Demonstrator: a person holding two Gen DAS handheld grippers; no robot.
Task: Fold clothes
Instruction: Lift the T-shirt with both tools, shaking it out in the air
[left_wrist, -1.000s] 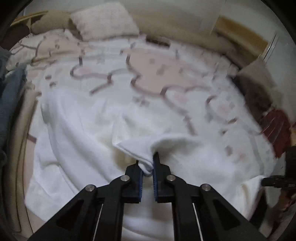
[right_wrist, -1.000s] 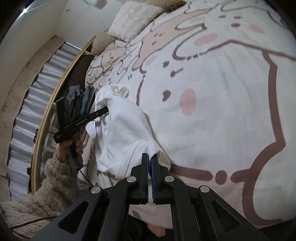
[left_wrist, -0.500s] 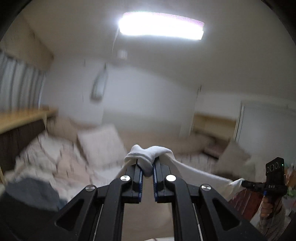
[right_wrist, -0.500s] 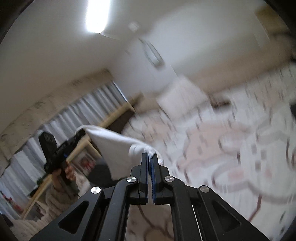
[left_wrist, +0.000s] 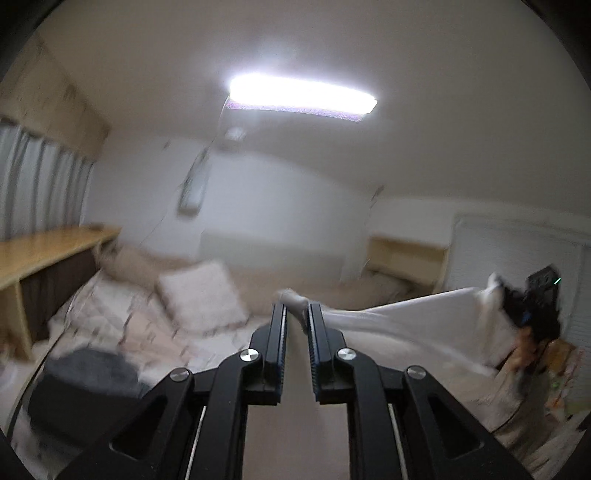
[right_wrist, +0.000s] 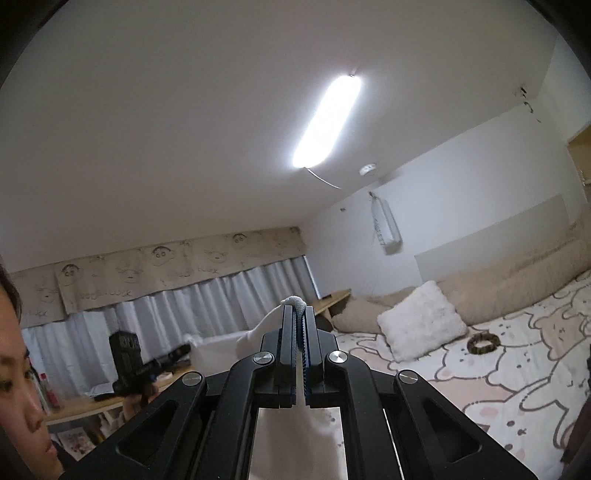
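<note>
Left wrist view: the white garment (left_wrist: 413, 314) hangs in the air, stretched from the left gripper (left_wrist: 295, 314) across to the right gripper (left_wrist: 532, 306) near the picture's right edge, above the bed (left_wrist: 122, 314).
Right wrist view: a rolled hem of the same garment (right_wrist: 258, 332) pokes out over the tips of the right gripper (right_wrist: 298, 317); the left gripper (right_wrist: 147, 365) shows at the lower left, held in a hand.
Left tongs: clamped on a bunched edge of the garment, a small gap between the pads filled by cloth.
Right tongs: pressed nearly together on a thin fold of the garment's edge.
Where the garment is: lifted clear of the bed, held by two points on its upper edge, the rest hanging below the span; the lower part is mostly out of sight.
How it will handle: judged light and soft, with no stiffness; it will sag between the holds and swing if moved fast.
Grip risk: thin fabric may slip out of the pads if the span is pulled too tight.
Where to hold: the two corners or shoulder points along one edge, as now, so it hangs flat and square.
How it looks: plain white, thin, smooth, with a thicker rolled hem; motion blur hides seams and shape.
Bed: pale cover with a pink cartoon print, a fluffy white pillow (right_wrist: 421, 321) towards the head.
</note>
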